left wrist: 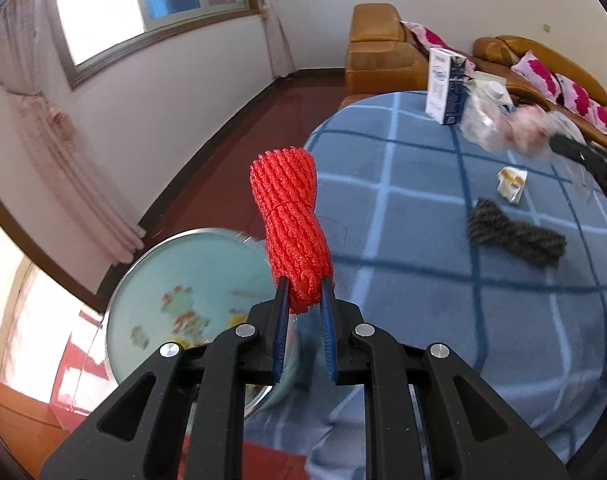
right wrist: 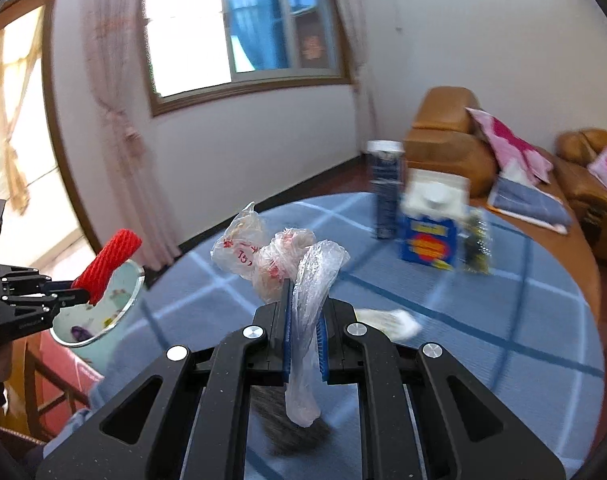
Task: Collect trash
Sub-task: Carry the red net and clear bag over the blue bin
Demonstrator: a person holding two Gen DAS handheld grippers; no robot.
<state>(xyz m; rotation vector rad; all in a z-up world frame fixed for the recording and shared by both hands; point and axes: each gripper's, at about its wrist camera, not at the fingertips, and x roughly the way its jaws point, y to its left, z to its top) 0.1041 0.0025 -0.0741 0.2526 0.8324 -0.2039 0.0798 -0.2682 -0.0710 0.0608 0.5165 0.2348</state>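
Observation:
My left gripper is shut on a red foam fruit net and holds it upright in the air beside the pale blue trash bin at the table's left edge. The right wrist view shows the net over the bin's rim. My right gripper is shut on a crumpled clear plastic bag with red print, held above the blue checked tablecloth. The bag looks blurred in the left wrist view.
On the table lie a dark fuzzy bundle and a small crumpled wrapper. A white and blue carton, a blue box and a tall dark can stand at the far side. An orange sofa stands behind.

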